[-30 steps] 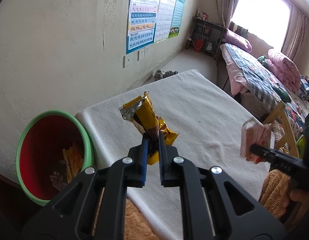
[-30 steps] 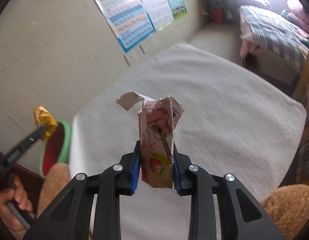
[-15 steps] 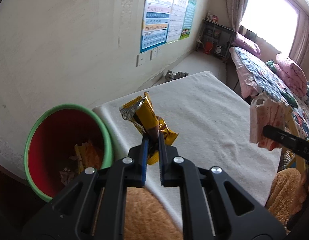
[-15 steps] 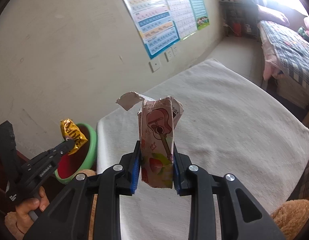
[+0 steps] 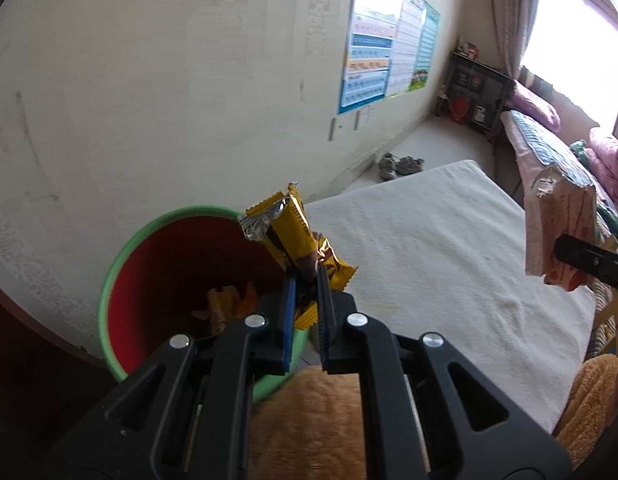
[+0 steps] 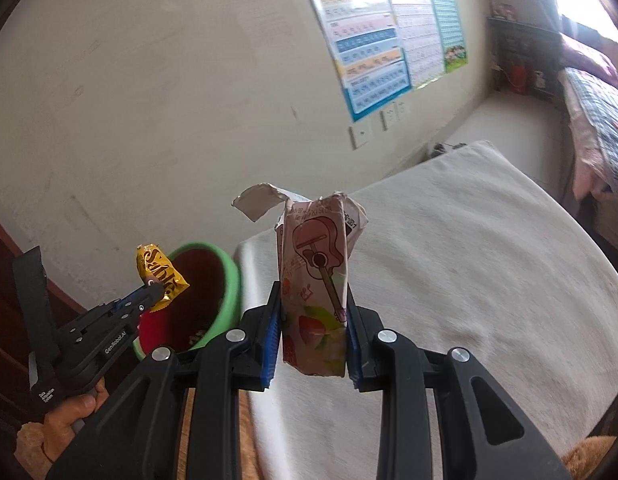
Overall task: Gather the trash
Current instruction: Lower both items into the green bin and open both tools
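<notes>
Over the bin [image 5: 109, 292] at the table's [image 5: 429, 240] near left, the left gripper [image 5: 307, 300] pinches a wrapper [image 5: 293, 236] poised to drop, while the right gripper [image 6: 311, 320] clamps a carton [image 6: 317, 280] over the table, presumably next.

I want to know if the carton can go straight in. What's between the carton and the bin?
In the right wrist view, only a strip of bare white cloth lies between the carton and the bin; nothing sits on that strip.
</notes>
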Available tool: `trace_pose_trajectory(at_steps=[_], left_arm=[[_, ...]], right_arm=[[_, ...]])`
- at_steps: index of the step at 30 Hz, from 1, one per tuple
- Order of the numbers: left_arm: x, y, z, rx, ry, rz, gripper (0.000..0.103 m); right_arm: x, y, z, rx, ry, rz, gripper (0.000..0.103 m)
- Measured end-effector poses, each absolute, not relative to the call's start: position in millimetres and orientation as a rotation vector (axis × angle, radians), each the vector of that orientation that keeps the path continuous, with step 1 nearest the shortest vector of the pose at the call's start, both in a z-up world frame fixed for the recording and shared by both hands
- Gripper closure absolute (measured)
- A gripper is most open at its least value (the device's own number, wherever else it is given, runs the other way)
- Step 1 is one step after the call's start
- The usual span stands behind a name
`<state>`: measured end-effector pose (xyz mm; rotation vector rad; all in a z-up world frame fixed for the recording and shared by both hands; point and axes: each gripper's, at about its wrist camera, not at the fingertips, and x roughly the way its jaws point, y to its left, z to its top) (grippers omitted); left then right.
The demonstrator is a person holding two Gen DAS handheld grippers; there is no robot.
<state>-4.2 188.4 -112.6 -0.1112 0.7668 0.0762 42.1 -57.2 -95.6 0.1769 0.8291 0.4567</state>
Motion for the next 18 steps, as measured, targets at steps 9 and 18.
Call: trace_pose_trajectory(at_steps=[9, 18], left_arm=[[-13, 233, -122, -0.152, 0.784, 0.173, 0.094], [-14, 264, -132, -0.200, 0.803, 0.235, 0.094]], right_arm=[[51, -5, -102, 0.116, 0.860, 0.542, 0.077], [59, 41, -110, 0.059, 0.890, 0.611, 0.076]])
